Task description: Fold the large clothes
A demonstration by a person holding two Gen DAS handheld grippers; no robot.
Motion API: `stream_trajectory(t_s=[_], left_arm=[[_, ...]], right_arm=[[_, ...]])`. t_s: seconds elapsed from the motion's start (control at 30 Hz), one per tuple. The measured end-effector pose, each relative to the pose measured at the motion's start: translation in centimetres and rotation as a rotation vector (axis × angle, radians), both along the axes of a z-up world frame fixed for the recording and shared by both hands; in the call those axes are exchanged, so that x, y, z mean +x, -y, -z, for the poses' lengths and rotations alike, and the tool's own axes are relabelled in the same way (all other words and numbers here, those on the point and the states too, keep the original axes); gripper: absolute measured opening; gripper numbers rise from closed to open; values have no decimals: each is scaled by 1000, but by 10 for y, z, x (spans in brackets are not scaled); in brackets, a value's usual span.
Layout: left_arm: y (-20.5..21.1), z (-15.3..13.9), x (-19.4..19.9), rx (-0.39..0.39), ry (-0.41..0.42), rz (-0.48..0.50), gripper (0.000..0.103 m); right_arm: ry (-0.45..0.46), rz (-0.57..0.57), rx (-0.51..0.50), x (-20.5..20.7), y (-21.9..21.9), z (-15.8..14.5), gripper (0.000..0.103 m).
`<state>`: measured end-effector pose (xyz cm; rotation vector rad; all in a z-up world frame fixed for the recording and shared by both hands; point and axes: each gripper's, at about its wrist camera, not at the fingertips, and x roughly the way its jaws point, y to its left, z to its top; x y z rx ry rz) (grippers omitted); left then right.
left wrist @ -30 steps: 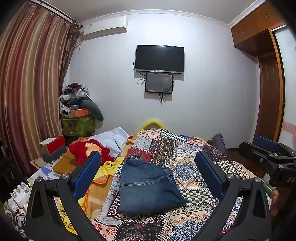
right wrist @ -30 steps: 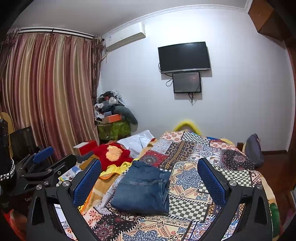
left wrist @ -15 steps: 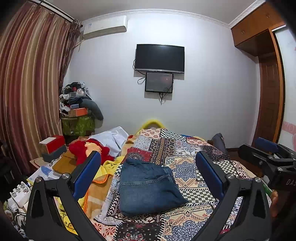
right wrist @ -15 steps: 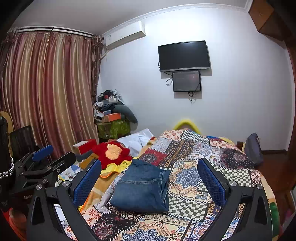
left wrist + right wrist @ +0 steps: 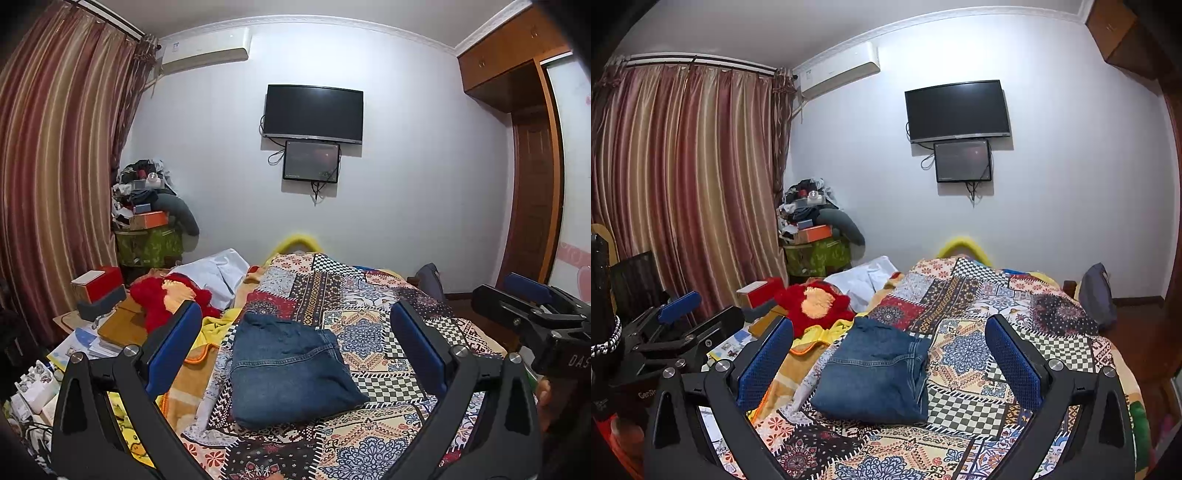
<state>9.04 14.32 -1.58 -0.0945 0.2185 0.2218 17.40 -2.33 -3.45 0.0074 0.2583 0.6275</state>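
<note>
Folded jeans (image 5: 288, 369) on patchwork bedspread (image 5: 369, 321), "DAS" on right gripper (image 5: 532, 295)

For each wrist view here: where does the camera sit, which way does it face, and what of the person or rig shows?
Left wrist: behind the open left gripper, facing the folded blue denim jeans on the patchwork bedspread; right gripper at right edge.
Right wrist: behind the open right gripper, same heading; left gripper at left edge.
Shared: jeans, bedspread, black wall television.

Home bedroom: quilted bed (image 5: 369, 332), curtains (image 5: 55, 166), wall television (image 5: 313, 112).
</note>
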Motion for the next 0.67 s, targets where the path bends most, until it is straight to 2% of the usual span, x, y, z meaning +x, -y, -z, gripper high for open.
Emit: stream_trajectory(t_s=[0.27, 0.67], left_arm=[[6, 0, -1, 17, 5, 14, 103], [6, 1, -1, 3, 2, 23, 103]], right_arm=[[-1, 2, 0, 0, 0, 0, 103], [-2, 0, 0, 0, -1, 0, 103]])
